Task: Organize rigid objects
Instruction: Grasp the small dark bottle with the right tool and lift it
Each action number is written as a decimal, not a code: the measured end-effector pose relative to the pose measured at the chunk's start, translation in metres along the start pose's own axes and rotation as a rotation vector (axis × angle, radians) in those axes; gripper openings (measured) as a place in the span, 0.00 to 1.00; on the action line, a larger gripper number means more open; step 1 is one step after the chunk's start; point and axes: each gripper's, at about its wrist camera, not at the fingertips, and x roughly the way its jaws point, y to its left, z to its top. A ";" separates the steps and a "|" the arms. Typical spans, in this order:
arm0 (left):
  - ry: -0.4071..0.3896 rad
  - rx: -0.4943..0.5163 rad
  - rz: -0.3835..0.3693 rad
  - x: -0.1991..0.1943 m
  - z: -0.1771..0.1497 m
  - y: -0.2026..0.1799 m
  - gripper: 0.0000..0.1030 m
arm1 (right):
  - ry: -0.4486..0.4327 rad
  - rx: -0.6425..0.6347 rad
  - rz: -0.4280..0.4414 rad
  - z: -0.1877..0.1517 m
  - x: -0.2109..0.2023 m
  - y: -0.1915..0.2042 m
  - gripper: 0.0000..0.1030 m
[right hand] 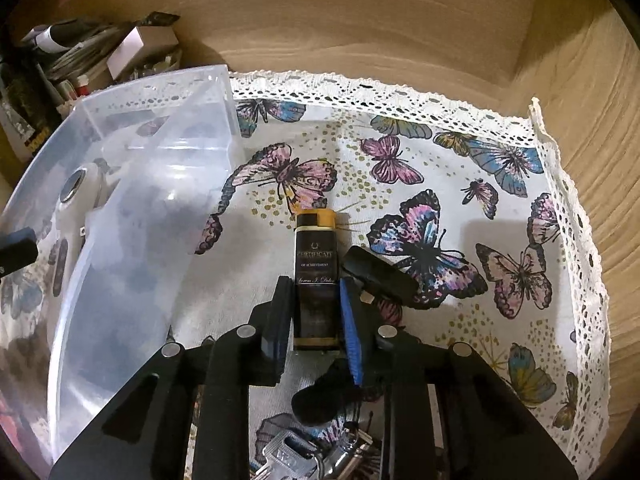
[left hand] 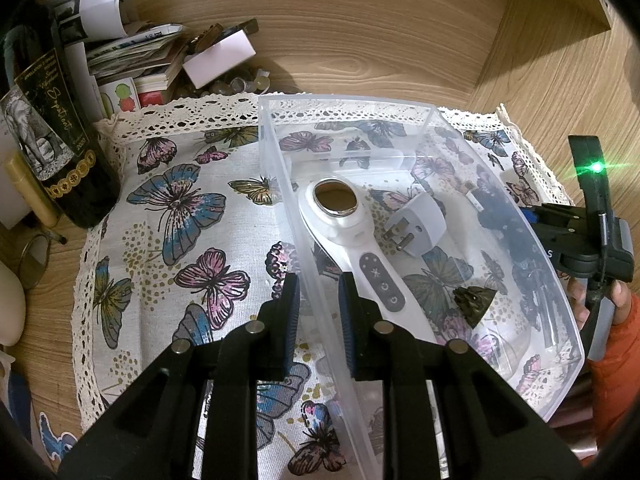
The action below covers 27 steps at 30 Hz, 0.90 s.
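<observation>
A clear plastic bin (left hand: 560, 360) sits on a butterfly cloth (left hand: 180, 240). Inside lie a white handheld device (left hand: 348, 232), a white plug adapter (left hand: 416, 224) and a small dark crumpled piece (left hand: 474, 300). My left gripper (left hand: 319, 312) is shut on the bin's near-left wall. My right gripper (right hand: 315, 312) is shut on a black and gold certificate tube (right hand: 316, 276), which lies just above the cloth (right hand: 400, 140) to the right of the bin (right hand: 120, 240). A black oblong object (right hand: 378, 272) lies by the right finger.
A dark wine bottle (left hand: 52, 132), papers and small boxes (left hand: 160, 60) crowd the far left. A bunch of keys (right hand: 312, 456) and a black round piece (right hand: 320, 396) lie under my right gripper. Wooden walls surround the cloth.
</observation>
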 end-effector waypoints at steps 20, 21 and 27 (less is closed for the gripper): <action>0.001 0.001 0.002 0.000 0.000 0.000 0.19 | -0.213 -0.045 0.052 0.022 -0.081 0.022 0.21; 0.001 0.000 0.002 0.001 0.001 -0.001 0.19 | -0.224 -0.051 0.056 0.022 -0.085 0.025 0.21; -0.001 0.003 0.004 0.001 0.001 -0.001 0.19 | -0.258 -0.084 0.090 0.023 -0.098 0.041 0.21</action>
